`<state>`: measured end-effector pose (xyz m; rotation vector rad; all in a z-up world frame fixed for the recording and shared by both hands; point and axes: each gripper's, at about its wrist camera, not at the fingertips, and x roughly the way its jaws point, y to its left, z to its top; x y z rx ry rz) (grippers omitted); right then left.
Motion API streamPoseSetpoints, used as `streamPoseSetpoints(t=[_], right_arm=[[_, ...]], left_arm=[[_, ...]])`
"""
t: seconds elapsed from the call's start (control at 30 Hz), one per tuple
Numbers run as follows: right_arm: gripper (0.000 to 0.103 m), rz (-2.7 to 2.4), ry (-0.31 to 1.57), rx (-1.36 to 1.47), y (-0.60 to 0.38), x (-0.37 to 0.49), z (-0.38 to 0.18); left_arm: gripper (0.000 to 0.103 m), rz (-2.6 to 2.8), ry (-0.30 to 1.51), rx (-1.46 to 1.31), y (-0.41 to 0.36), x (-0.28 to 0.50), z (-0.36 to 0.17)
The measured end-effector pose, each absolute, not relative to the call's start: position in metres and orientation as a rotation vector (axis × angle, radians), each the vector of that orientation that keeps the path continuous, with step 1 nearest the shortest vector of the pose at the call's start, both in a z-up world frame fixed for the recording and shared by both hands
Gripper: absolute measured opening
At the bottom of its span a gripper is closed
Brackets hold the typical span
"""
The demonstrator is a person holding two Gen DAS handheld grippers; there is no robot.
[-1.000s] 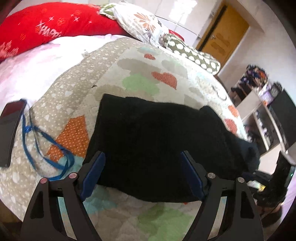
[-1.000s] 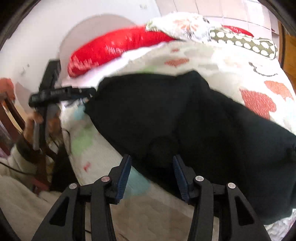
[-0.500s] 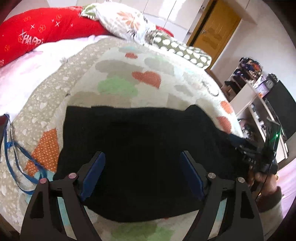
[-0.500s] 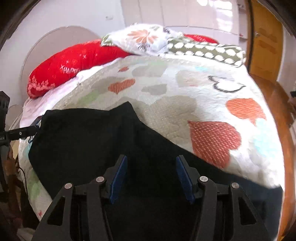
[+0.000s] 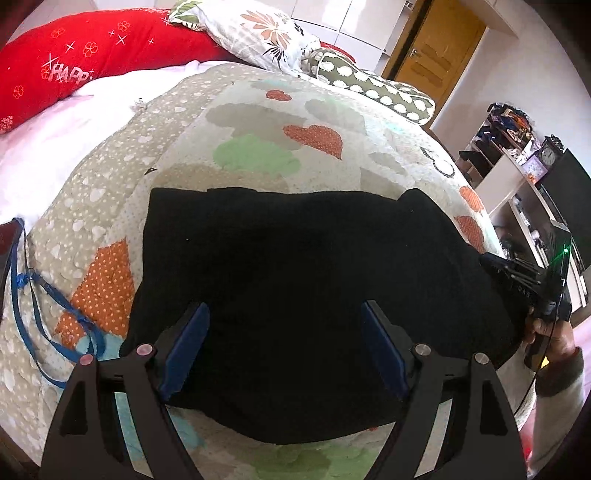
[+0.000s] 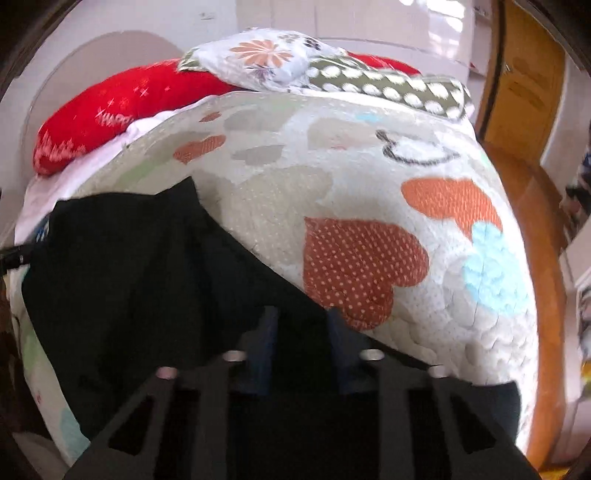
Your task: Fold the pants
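Black pants (image 5: pixel 295 266) lie flat across a heart-patterned quilt (image 5: pixel 258 147) on a bed. My left gripper (image 5: pixel 284 332) hovers open over the pants' near edge, its blue pads (image 5: pixel 184 347) spread wide with only cloth beneath them. In the left wrist view, a hand holds my right gripper (image 5: pixel 517 271) at the pants' right end. The blurred right wrist view shows the right gripper (image 6: pixel 301 332) closing, its jaws drawn close with dark pants (image 6: pixel 129 277) cloth between them.
A blue lanyard (image 5: pixel 44 314) and a dark phone (image 5: pixel 7 243) lie on the quilt at the left. Red (image 5: pixel 92 59), floral (image 5: pixel 266 33) and dotted (image 5: pixel 373 88) pillows line the bed head. A shelf unit (image 5: pixel 517 177) and wooden door (image 5: pixel 436 48) stand to the right.
The right gripper swung to the right along the pants to their end and its jaws drew together. In the left wrist view it has come into sight at the right, and the left gripper stays open.
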<state>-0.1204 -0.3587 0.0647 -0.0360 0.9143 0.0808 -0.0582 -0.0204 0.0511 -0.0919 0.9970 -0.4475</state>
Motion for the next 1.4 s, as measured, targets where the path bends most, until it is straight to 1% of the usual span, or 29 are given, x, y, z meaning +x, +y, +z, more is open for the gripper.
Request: streamPoseSetpoints(t=[0.03, 0.17, 0.37, 0.4, 0.47, 0.5, 0.53, 0.6, 0.83, 0.97, 1.07, 1.1, 1.13, 1.17, 1.2, 1.23, 1.3, 1.4], right_arm=[[0.001, 0.066, 0.905, -0.051, -0.36, -0.122, 0.068], [0.001, 0.02, 0.887, 0.006, -0.377, -0.125, 0.072], [0.002, 0.007, 0.894, 0.054, -0.383, -0.125, 0.069], [0.006, 0.003, 0.888, 0.066, -0.383, -0.126, 0.07], [0.03, -0.007, 0.864, 0.09, -0.38, -0.133, 0.078], [0.05, 0.023, 0.839, 0.127, -0.376, -0.142, 0.084], [0.053, 0.077, 0.81, 0.166, -0.368, -0.15, 0.09], [0.053, 0.234, 0.792, 0.189, -0.339, -0.165, 0.098], [0.053, 0.608, 0.78, 0.063, -0.216, -0.173, 0.093], [0.05, 0.706, 0.795, -0.037, -0.154, -0.16, 0.079], [0.049, 0.724, 0.805, -0.099, -0.132, -0.153, 0.067], [0.044, 0.703, 0.802, -0.138, -0.126, -0.153, 0.062], [0.033, 0.68, 0.816, -0.158, -0.123, -0.148, 0.059], [0.027, 0.666, 0.831, -0.154, -0.124, -0.144, 0.056], [0.016, 0.668, 0.841, -0.122, -0.125, -0.14, 0.056], [0.011, 0.671, 0.849, -0.098, -0.128, -0.137, 0.058], [0.009, 0.694, 0.867, -0.064, -0.129, -0.133, 0.065], [0.008, 0.722, 0.843, -0.075, -0.118, -0.137, 0.075]], left_arm=[[0.083, -0.451, 0.999, -0.111, -0.018, -0.057, 0.051], [0.083, -0.458, 1.005, -0.169, -0.011, -0.054, 0.05], [0.083, -0.455, 1.006, -0.174, -0.007, -0.053, 0.051], [0.083, -0.438, 1.009, -0.171, -0.004, -0.053, 0.053], [0.083, -0.421, 1.004, -0.175, 0.003, -0.055, 0.058], [0.083, -0.417, 0.996, -0.185, 0.009, -0.057, 0.061], [0.083, -0.41, 0.99, -0.196, 0.014, -0.058, 0.064], [0.083, -0.394, 0.983, -0.222, 0.027, -0.059, 0.069], [0.083, -0.374, 1.017, -0.3, 0.049, -0.061, 0.064], [0.083, -0.394, 1.022, -0.315, 0.046, -0.061, 0.063], [0.083, -0.403, 1.025, -0.299, 0.041, -0.059, 0.063], [0.083, -0.407, 1.026, -0.299, 0.04, -0.058, 0.063], [0.083, -0.414, 1.028, -0.296, 0.038, -0.057, 0.063], [0.083, -0.418, 1.029, -0.293, 0.037, -0.056, 0.062], [0.083, -0.42, 1.028, -0.287, 0.036, -0.055, 0.063], [0.083, -0.421, 1.027, -0.281, 0.035, -0.055, 0.064], [0.083, -0.415, 1.022, -0.266, 0.033, -0.055, 0.067], [0.083, -0.403, 0.978, -0.247, 0.034, -0.058, 0.079]])
